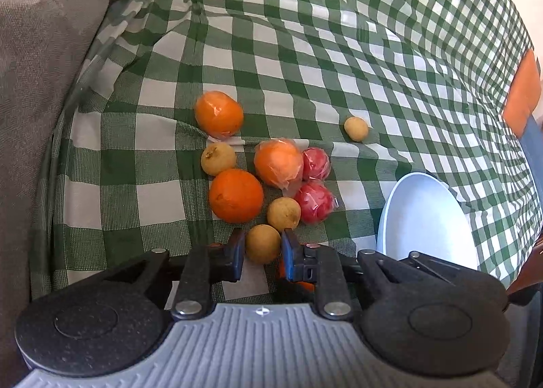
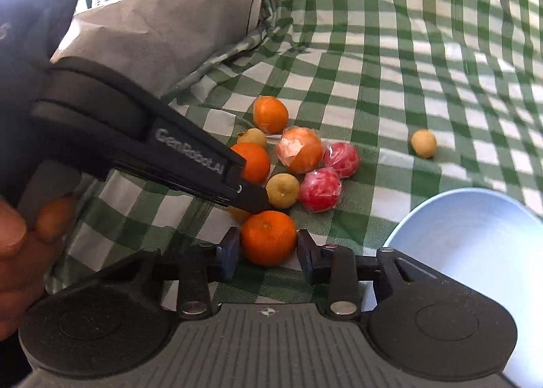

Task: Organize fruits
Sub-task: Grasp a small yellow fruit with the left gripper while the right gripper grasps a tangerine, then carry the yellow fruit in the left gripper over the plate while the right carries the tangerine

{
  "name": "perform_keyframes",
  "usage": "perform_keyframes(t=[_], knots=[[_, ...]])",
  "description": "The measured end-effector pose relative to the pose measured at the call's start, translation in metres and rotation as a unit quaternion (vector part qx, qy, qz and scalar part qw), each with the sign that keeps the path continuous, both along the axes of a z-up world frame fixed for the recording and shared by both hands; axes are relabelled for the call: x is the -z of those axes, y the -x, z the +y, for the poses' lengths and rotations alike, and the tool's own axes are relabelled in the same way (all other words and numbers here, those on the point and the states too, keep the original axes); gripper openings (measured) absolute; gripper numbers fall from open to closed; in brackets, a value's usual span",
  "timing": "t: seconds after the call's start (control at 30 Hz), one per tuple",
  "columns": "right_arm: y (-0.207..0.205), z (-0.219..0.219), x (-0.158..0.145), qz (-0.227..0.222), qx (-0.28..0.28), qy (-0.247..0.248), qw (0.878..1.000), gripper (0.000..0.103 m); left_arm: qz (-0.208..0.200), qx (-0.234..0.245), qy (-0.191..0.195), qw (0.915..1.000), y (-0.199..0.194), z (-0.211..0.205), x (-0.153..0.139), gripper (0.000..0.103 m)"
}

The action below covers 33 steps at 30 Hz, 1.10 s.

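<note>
the checked cloth (image 1: 339, 48) covers the tabletop. a pale blue bowl (image 1: 427, 218) sits just right of both tongs. the left tongs (image 1: 263, 250) tilt steeply down, fingers either side of a tan round fruit (image 1: 263, 243); whether they pinch it i cannot tell. their arm reads "genrobot.ai". the right tongs (image 2: 268, 248) slant down, clenched on an orange (image 2: 268, 238). more fruit lies just beyond.

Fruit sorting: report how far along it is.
Done: nothing; the blue bowl shows no fruit. In hand: the left gripper brackets a small yellow fruit, the right gripper an orange, both on the cloth; grip unclear. To do: the rest of the pile.
</note>
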State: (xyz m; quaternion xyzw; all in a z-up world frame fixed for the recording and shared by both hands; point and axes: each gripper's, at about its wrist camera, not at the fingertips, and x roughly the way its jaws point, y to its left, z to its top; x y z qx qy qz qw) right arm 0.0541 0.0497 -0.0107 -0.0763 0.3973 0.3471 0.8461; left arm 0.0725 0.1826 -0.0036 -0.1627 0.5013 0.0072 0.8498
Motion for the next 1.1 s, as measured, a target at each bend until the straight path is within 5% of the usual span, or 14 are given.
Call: perform_keyframes(t=[0.33, 0.63, 0.9, 1.0, 1.1], knots=[[0.011, -0.032, -0.033, -0.021, 0.015, -0.020, 0.999, 0.036, -0.082, -0.009, -0.020, 0.9964, 0.025, -0.003, -0.027, 0.025], [0.008, -0.120, -0.107, -0.093, 0.043, -0.063, 0.993, 0.036, -0.198, 0.002, -0.063, 0.9782, 0.071, -0.033, -0.063, 0.025], [0.011, -0.189, -0.069, -0.084, 0.117, -0.067, 0.987, 0.036, -0.183, 0.030, -0.125, 0.9747, 0.070, -0.080, -0.068, 0.025], [0.011, -0.194, -0.063, -0.085, 0.122, -0.078, 0.986, 0.036, -0.167, 0.015, -0.107, 0.9800, 0.061, -0.091, -0.073, 0.025], [0.005, -0.203, -0.058, -0.076, 0.146, -0.076, 0.983, 0.036, -0.188, 0.018, -0.107, 0.9762, 0.057, -0.115, -0.081, 0.025]])
